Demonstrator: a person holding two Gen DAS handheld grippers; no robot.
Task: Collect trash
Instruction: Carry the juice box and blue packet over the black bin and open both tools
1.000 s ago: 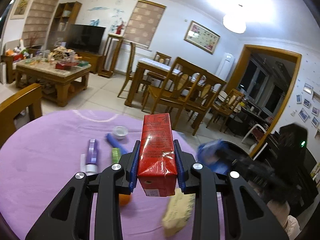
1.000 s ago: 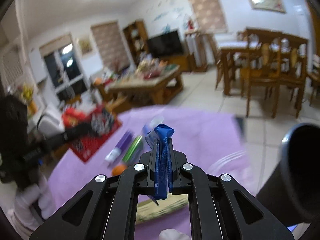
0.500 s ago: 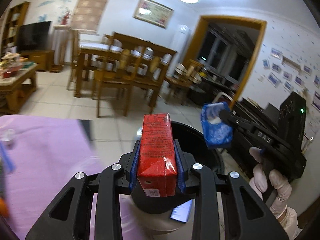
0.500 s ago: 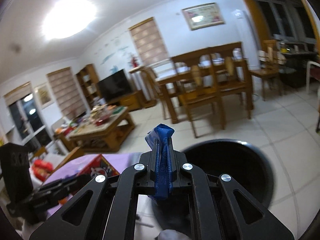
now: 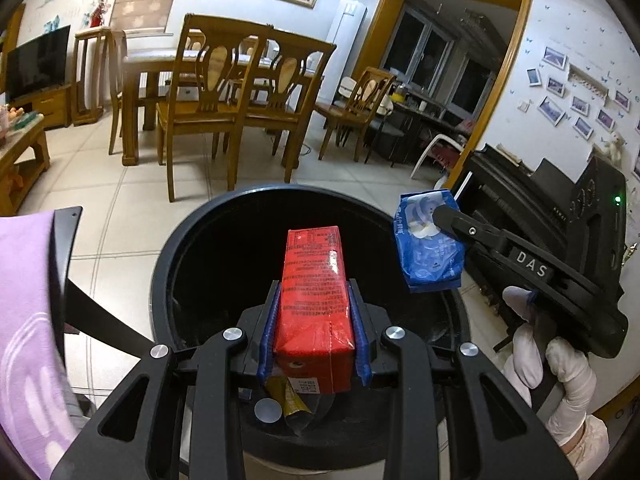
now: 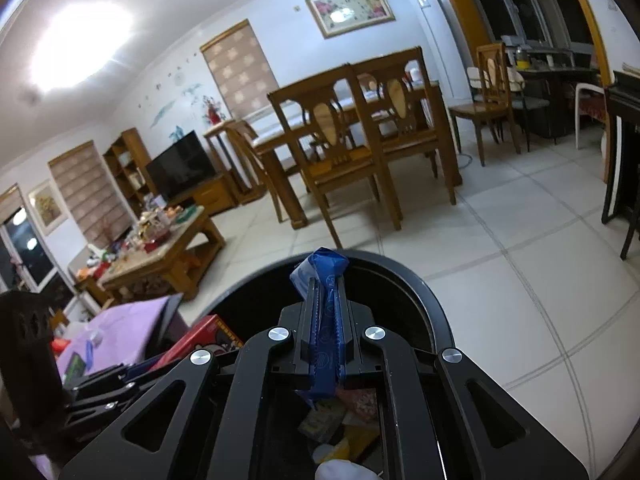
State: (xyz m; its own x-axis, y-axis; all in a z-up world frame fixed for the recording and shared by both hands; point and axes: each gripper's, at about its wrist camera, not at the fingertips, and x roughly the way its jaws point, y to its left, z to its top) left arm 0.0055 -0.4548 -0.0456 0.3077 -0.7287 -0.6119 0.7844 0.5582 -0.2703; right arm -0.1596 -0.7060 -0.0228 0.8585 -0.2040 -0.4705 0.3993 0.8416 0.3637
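A red drink carton (image 5: 314,300) sits clamped between the blue pads of my left gripper (image 5: 313,298), which hangs over the open mouth of a round black trash bin (image 5: 192,232). To the right, my right gripper (image 5: 442,214) is shut on a blue plastic packet (image 5: 428,252) above the bin's right rim; a white-gloved hand (image 5: 560,364) holds it. From the right wrist view, the right gripper (image 6: 325,300) pinches the crumpled blue packet (image 6: 324,276) over the bin (image 6: 416,292). The red carton (image 6: 208,338) shows at lower left. Wrappers (image 6: 340,424) lie at the bin's bottom.
The purple-clothed table (image 5: 24,320) edges the bin on the left. Wooden chairs (image 5: 216,96) and a dining table stand beyond on the tiled floor. A black piano (image 5: 520,200) lines the right wall. A coffee table (image 6: 160,248) with clutter stands far left.
Both grippers swung from above the purple table to above the black bin and dipped lower. The carton and the blue packet stayed gripped throughout.
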